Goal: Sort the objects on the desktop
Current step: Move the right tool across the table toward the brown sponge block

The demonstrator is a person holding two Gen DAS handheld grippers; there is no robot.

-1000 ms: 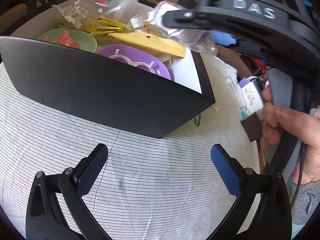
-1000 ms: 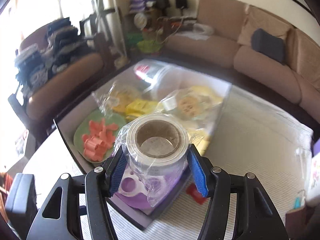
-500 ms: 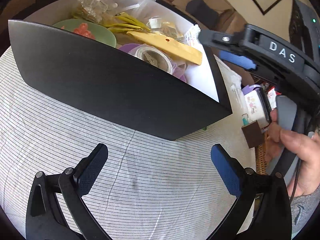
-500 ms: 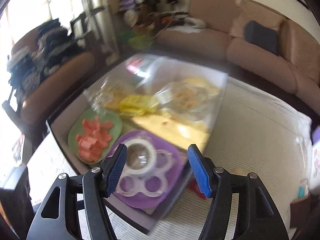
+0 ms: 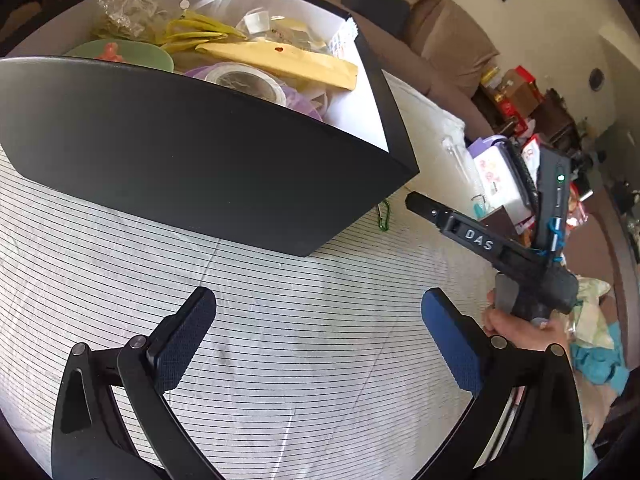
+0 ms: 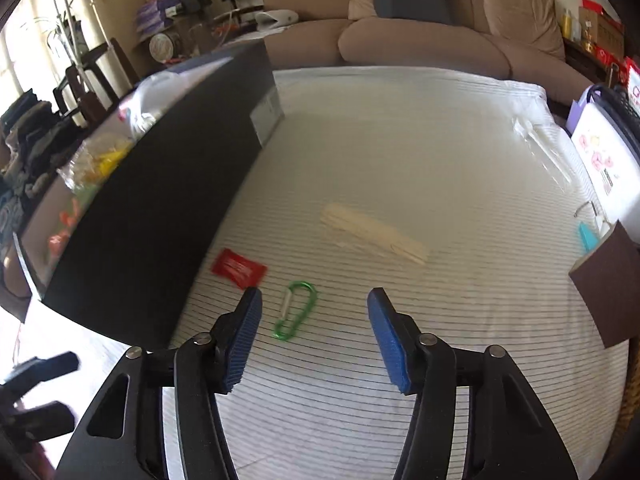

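Your right gripper (image 6: 314, 336) has dropped the tape roll (image 5: 244, 80) into the black box (image 5: 192, 160); its empty jaws, just narrowing, now face the green clip (image 6: 295, 315). Left gripper (image 5: 320, 344) hangs open.

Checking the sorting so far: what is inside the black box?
Inside the black box: a tape roll on a purple tray, a yellow envelope, a green plate, clear bags. The near wall hides the bottom.
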